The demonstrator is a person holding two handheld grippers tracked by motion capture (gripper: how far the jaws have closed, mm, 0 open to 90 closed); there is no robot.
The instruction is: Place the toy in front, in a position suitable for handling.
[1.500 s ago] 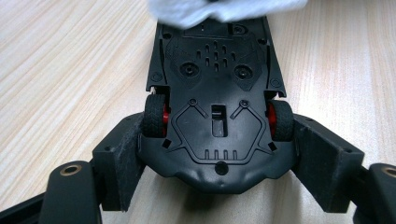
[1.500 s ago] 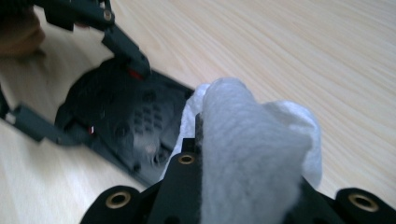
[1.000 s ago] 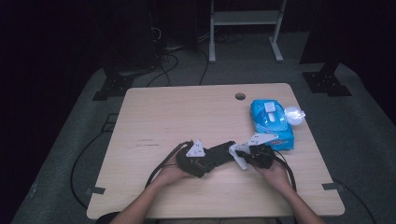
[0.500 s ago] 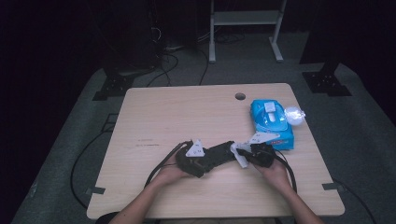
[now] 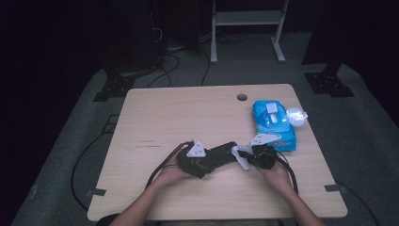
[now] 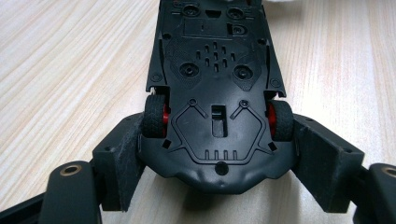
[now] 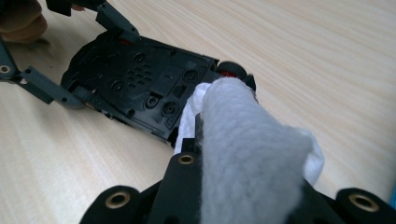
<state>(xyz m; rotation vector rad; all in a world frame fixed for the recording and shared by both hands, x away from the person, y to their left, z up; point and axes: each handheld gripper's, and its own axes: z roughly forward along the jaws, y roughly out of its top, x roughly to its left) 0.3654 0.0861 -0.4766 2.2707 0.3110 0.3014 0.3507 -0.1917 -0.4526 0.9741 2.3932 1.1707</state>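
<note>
Toy car (image 6: pixel 215 88) upside-down, clamped between left gripper (image 6: pixel 217 154) jaws.

The table's (image 5: pixel 164 117) left and far stretches lie bare; the blue wipes pack (image 5: pixel 273 123) crowds its right edge.

On the surface (image 5: pixel 155 117), near its front edge, a toy car (image 6: pixel 215 88) lies belly-up between the two claws: the left claw (image 5: pixel 221 157) at its left end, one jaw at each side of it by the wheels, and the right claw (image 5: pixel 242 155) at its right end with a wipe (image 7: pixel 243 149) between its jaws, touching the car's underside. Behind the right claw, near the surface's right edge, lies a wipes pack (image 5: pixel 273 123), with a small wrapped thing (image 5: pixel 296 116) just right of it.
</note>
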